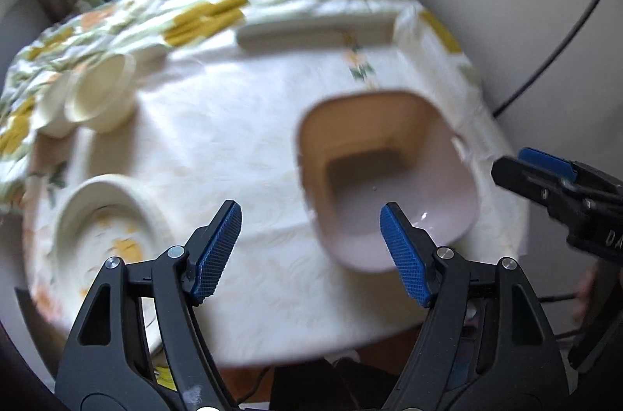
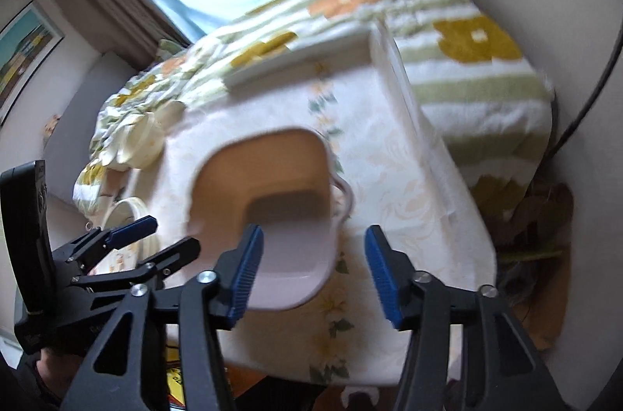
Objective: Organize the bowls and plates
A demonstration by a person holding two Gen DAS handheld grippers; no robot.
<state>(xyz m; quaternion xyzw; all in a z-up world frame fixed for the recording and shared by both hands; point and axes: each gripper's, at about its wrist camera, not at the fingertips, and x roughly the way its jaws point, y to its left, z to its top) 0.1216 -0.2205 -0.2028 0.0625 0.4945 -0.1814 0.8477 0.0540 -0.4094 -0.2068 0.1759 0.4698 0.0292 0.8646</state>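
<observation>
- Left wrist view: our left gripper (image 1: 310, 230) has its blue pads spread wide with nothing between them; it hangs above the table (image 1: 241, 138), clear of the crockery.
- Just ahead and to the right of it sits the pink square bowl (image 1: 389, 177), upright on the pale tablecloth, with no pad touching it.
- To the left, near the table edge, sits a round cream bowl (image 1: 109, 232) with a yellow flower pattern inside. Further back on the left, two small cream bowls (image 1: 89, 99) sit touching each other.
- The tip of our right gripper (image 1: 545, 173) shows at the right edge, off the pink bowl's side.
- Right wrist view: our right gripper (image 2: 313, 269) is also wide open and empty. Its left pad overlaps the pink square bowl (image 2: 272, 212) in the picture, but we judge it is above the bowl, not on it.
- Our left gripper (image 2: 155, 236) shows lower left, open, in front of the round cream bowl (image 2: 126, 210).
- We judge the pink bowl has been set down and released, so that step is finished.
- The next move likely calls for reaching for one of the round bowls on the left, taking it by its rim, and keeping clear of the pink bowl.
</observation>
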